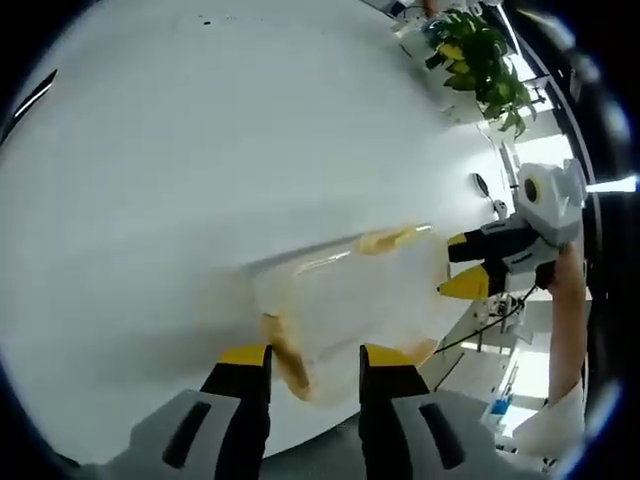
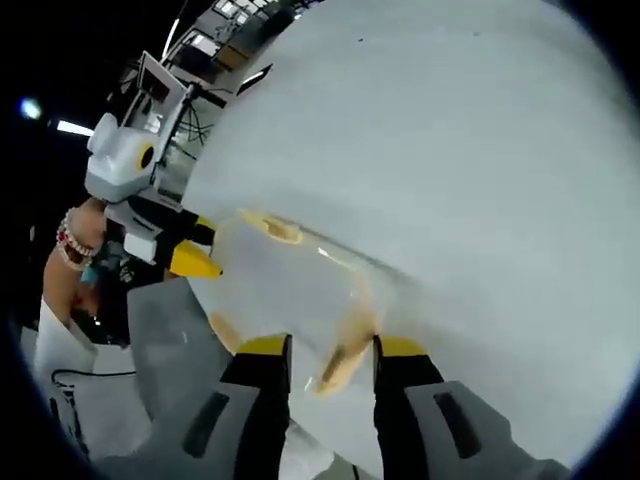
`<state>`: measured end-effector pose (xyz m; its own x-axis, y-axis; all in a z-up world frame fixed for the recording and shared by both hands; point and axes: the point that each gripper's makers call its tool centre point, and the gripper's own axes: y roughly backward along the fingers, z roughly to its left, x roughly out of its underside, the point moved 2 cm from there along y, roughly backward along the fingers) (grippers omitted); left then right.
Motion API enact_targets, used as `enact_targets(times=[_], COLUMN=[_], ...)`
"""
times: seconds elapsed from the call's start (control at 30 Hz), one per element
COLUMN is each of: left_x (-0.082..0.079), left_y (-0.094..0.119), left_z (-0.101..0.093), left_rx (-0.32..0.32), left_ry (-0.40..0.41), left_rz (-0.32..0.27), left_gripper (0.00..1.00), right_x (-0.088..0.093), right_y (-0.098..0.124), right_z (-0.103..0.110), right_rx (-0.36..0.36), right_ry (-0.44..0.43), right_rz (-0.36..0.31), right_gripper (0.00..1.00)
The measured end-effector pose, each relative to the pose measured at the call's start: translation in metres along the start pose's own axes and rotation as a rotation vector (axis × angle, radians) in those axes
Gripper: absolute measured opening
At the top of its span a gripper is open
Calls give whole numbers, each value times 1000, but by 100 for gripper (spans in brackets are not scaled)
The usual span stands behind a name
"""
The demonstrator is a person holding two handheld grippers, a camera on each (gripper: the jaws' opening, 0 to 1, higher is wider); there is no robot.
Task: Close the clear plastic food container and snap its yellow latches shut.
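Note:
A clear plastic food container [image 1: 350, 295] lies on the white table [image 1: 200, 150] near its edge. Yellow latches show on it: one on a long side [image 1: 385, 240] and one at the end by my left gripper [image 1: 318, 358], just off its left jaw. That gripper is open, its jaws astride the container's end. My right gripper [image 1: 470, 265] comes in at the opposite end. In the right gripper view the container [image 2: 290, 280] lies ahead, and a yellow latch [image 2: 345, 360] sits between the jaws of my open right gripper [image 2: 332, 350]. My left gripper [image 2: 190, 245] stands at the far end.
A potted green plant [image 1: 480, 55] stands at the far side of the table. The table edge [image 1: 330, 425] runs just under my left jaws, with floor and cables beyond. A person's arm [image 1: 565, 300] and a braceleted wrist [image 2: 70, 240] hold the grippers.

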<state>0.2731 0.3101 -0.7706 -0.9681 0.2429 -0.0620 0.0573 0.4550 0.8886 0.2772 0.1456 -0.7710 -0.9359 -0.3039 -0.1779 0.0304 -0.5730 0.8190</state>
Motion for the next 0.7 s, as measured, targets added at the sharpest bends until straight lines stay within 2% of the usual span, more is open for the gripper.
enact_targets(times=[0.3, 0.33, 0.37, 0.5, 0.57, 0.6, 0.63, 0.67, 0.7], left_x=[1, -8, 2, -3, 5, 6, 0, -2, 2], left_y=[-1, -6, 0, -1, -5, 1, 2, -4, -5], left_z=[-1, -21, 4, 1, -10, -15, -8, -2, -6], left_rx=[14, 144, 53, 46, 39, 111, 101, 40, 47], left_ry=[5, 47, 30, 19, 17, 56, 52, 12, 21], left_rz=[-3, -71, -3, -8, -12, 40, 29, -35, -28], left_gripper=[23, 24, 24, 23, 23, 23, 23, 23, 23], right_x=[0, 0, 0, 0, 0, 0, 1, 1, 1], right_y=[0, 0, 1, 2, 2, 3, 3, 3, 2], right_z=[-1, -1, -2, -1, -1, -2, -2, -2, -2], right_rx=[-5, -10, -10, -6, -5, -8, -11, -16, -18], right_ry=[-6, -6, -7, -6, -6, -12, -16, -26, -28], right_rz=[-9, -14, -14, -10, -9, -9, -12, -21, -25], right_gripper=[26, 26, 26, 26, 26, 25, 25, 25, 24])
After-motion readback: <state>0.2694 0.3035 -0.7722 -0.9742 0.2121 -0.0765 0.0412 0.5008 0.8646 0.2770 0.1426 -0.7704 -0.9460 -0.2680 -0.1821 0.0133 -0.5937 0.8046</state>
